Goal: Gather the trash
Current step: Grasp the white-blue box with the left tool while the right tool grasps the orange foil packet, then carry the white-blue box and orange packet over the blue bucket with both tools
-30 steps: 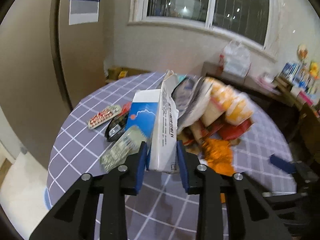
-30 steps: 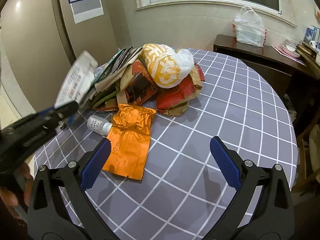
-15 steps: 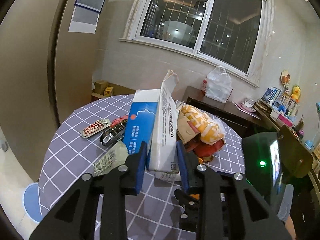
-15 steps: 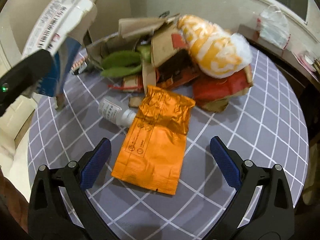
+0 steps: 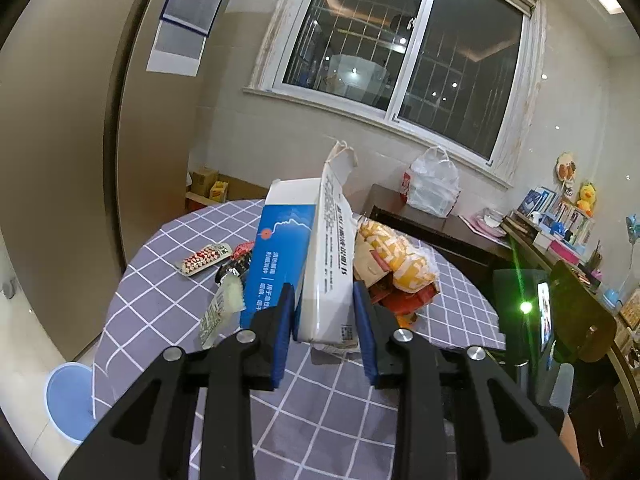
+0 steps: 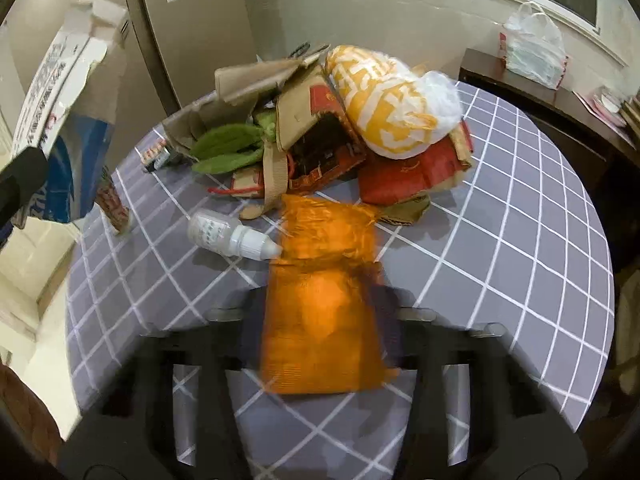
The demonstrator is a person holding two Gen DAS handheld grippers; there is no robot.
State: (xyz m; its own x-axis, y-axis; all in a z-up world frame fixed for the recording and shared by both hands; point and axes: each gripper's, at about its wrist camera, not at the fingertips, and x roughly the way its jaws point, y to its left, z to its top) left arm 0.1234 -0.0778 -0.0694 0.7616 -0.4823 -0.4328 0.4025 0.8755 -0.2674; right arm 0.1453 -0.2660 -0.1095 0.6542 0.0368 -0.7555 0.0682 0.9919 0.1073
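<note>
- Our left gripper [image 5: 324, 328] pinches the blue-and-white carton [image 5: 308, 264] between its pads, upright and clear of the table [image 5: 160, 300]; against the frames of a second ago, the carton now rides higher, with more window and wall behind it.
- Our right gripper [image 6: 320, 320] has just been closing: its jaws stood spread wide half a second ago and now sit drawn in on either side of the orange foil pouch [image 6: 320, 312]. The fingers are smeared by motion, so we cannot tell whether the pads already press on the foil.
- We judge this as one piece collected and a second being taken.
- In the right wrist view the pouch runs from between the jaws toward twelve o'clock, its far end just beside the trash pile [image 6: 360, 128].
- A small white dropper bottle [image 6: 228, 236] lies at ten o'clock from the pouch, its tip touching the foil or just beside it.
- The held carton appears at nine o'clock in that view, well apart from the pouch.
</note>
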